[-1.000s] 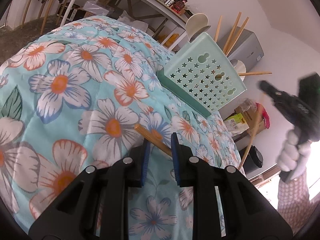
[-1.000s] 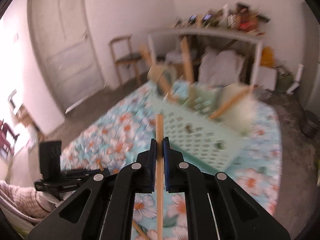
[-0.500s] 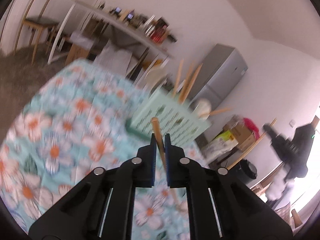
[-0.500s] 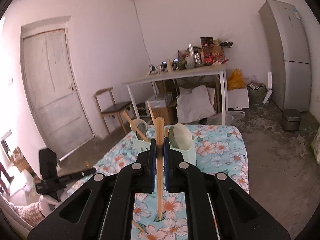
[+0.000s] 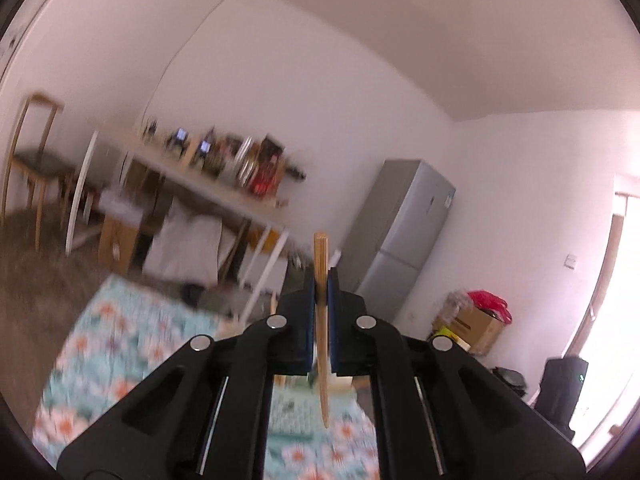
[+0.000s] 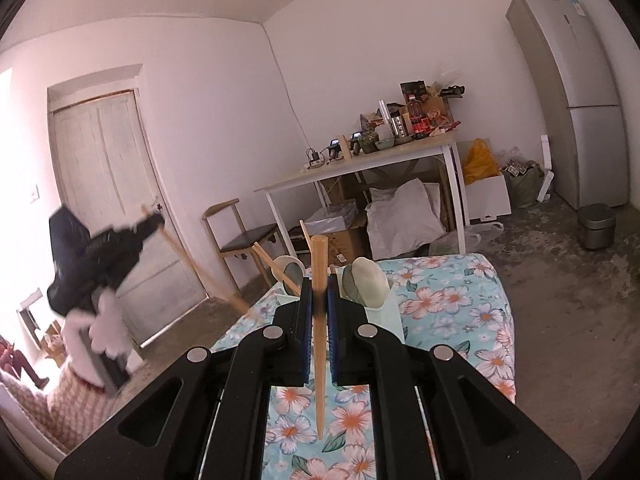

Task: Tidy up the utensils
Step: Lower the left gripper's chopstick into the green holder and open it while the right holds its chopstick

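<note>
My left gripper (image 5: 320,286) is shut on a wooden chopstick (image 5: 320,252), which stands nearly upright between the blue pads and hangs over the flowered cloth (image 5: 120,344). My right gripper (image 6: 319,292) is shut on a second chopstick (image 6: 319,256), also upright. Just beyond its fingers stands the mint utensil holder (image 6: 386,316), holding two pale spoons (image 6: 366,280) and several chopsticks (image 6: 276,266). In the right wrist view the left gripper (image 6: 158,220) is raised at the left in a white-gloved hand (image 6: 108,332), its chopstick (image 6: 188,260) slanting down. In the left wrist view the holder is mostly hidden.
The cloth (image 6: 452,300) covers a low surface whose edges drop to a bare floor. Beyond it stand a cluttered white table (image 6: 360,164), a chair (image 6: 240,240), a door (image 6: 108,184), a grey fridge (image 6: 580,100) and a small bin (image 6: 596,226).
The left gripper shut on the chopstick lying on the cloth and lifted it high, turning level. The right gripper swung round to face the holder's end, then held still with its chopstick.
</note>
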A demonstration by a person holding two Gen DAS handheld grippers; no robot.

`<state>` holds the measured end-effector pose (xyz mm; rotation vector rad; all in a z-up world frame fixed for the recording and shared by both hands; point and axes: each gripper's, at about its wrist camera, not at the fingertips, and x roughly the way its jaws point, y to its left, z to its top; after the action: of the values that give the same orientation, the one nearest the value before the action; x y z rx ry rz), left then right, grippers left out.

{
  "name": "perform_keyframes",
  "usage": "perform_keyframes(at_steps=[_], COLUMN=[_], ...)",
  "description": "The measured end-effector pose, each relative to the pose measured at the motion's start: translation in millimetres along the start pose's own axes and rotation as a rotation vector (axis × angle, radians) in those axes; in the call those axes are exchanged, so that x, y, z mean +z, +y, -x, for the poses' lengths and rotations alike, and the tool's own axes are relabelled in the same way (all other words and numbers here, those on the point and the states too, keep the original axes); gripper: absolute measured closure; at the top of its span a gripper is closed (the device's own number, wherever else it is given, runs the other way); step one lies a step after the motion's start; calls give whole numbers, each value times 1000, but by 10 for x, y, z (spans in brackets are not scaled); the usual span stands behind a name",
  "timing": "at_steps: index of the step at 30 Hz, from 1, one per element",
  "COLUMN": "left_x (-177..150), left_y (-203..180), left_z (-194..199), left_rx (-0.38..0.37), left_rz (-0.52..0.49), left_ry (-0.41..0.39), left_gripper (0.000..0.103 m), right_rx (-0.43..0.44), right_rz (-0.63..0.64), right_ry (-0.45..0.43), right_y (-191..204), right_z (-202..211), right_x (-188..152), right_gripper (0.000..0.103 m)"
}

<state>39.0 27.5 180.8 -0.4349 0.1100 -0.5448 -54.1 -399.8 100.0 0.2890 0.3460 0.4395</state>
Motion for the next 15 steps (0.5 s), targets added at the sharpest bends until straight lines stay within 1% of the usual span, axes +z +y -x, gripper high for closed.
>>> perform_keyframes(at_steps=[3,5,7,10,13,15], left_x=[62,38,-41,-218,-401,-546], left_y=[-150,-235,-314,-356,-354,-318], left_z=[-243,-398,-609,-946,-1187,-1342], left_rx=[24,44,80,122,144,155], left_rz=[-76,-123,-188,-252,-277,-285], left_ry=[-40,-51,-56,-31,1,37], left_gripper=[99,99,98,98,98,98], right_rx=[7,14,20,27,29,27], right_rz=[-2,-7,-14,-23,-33,-40], right_ry=[2,5,8,15,25,33], right_y=[-32,-79,-123,-184,-247,-295], right_z=[-30,-65,-100,-155,-214,-246], right_x=[-1,-2,-6,-10,-29,-43], right_gripper=[96,96,96,96,96,96])
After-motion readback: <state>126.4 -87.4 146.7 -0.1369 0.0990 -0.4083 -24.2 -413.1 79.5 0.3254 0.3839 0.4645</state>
